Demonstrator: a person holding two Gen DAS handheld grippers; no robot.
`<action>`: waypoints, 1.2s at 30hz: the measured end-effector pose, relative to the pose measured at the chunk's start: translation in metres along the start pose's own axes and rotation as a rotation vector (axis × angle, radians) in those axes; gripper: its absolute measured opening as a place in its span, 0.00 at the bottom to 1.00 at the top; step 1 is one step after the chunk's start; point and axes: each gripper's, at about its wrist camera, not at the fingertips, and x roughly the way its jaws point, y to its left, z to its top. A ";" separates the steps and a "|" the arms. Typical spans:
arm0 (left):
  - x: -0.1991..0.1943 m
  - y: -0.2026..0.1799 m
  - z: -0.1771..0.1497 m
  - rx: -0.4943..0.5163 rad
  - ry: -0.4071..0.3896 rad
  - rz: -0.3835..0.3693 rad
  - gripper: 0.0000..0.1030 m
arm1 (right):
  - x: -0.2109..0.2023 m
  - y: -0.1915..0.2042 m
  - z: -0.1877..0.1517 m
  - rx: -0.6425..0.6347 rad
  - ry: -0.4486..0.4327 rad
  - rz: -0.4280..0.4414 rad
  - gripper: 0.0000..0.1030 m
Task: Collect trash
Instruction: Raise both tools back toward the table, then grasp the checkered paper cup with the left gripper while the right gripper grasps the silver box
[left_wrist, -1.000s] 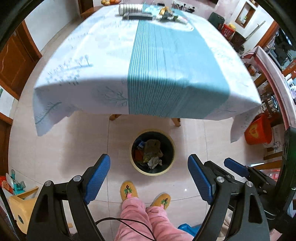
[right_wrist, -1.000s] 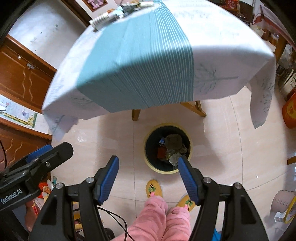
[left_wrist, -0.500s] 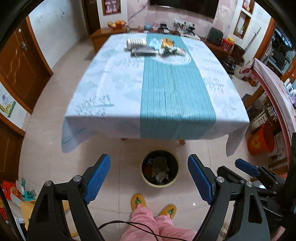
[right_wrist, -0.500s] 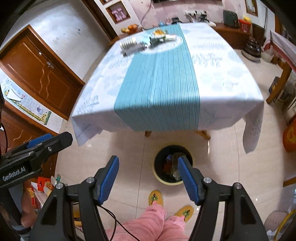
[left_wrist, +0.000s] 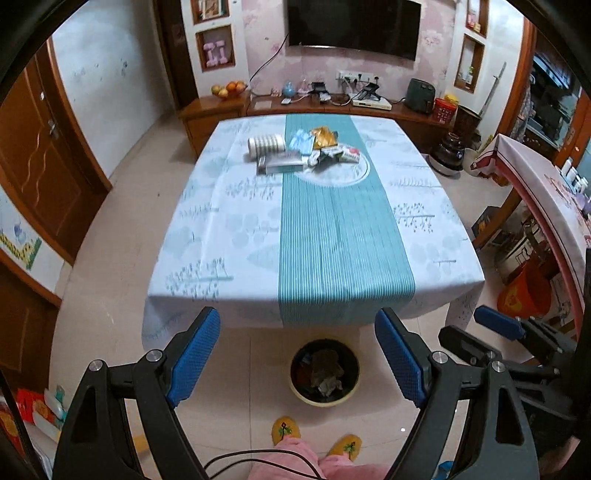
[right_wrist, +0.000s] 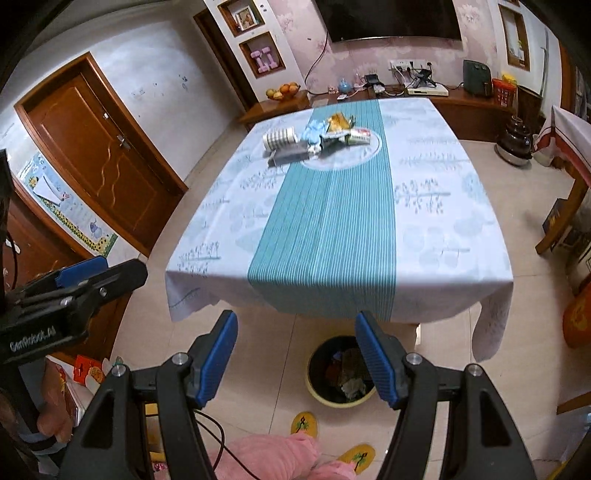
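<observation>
- Left wrist view: the left tool is hanging with its jaws spread wide and nothing between the blue dimpled pads; part of the right tool is showing at the right edge.
- The trash, a loose heap of crinkled wrappers and packets, is lying at the far end of the table, beside a ribbed white cylinder and a flat grey box, well apart from both tools.
- A round dark bin with a pale yellow rim is standing on the tiled floor under the table's near edge, already holding crumpled scraps.
- To do the reach well, the person is probably needing to carry the tool over the cloth without dragging it, then pinch a wrapper by a raised fold, since thin foil is likely slipping flat.
- Right wrist view: the right tool is also released, its pads standing apart and empty; the left tool is showing at the left.
- The white printed tablecloth with a teal striped band is draping softly over the corners.
- The heap of wrappers is looking light, glossy and irregular; the cylinder would probably roll if nudged.
</observation>
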 end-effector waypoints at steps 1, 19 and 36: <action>0.000 0.000 0.003 0.002 -0.003 -0.002 0.82 | 0.000 0.000 0.006 -0.001 -0.008 0.002 0.65; 0.138 0.083 0.175 0.151 0.020 -0.110 0.82 | 0.107 0.014 0.159 0.155 -0.051 -0.114 0.65; 0.338 0.136 0.318 0.326 0.168 -0.183 0.82 | 0.266 0.029 0.259 0.435 0.018 -0.180 0.65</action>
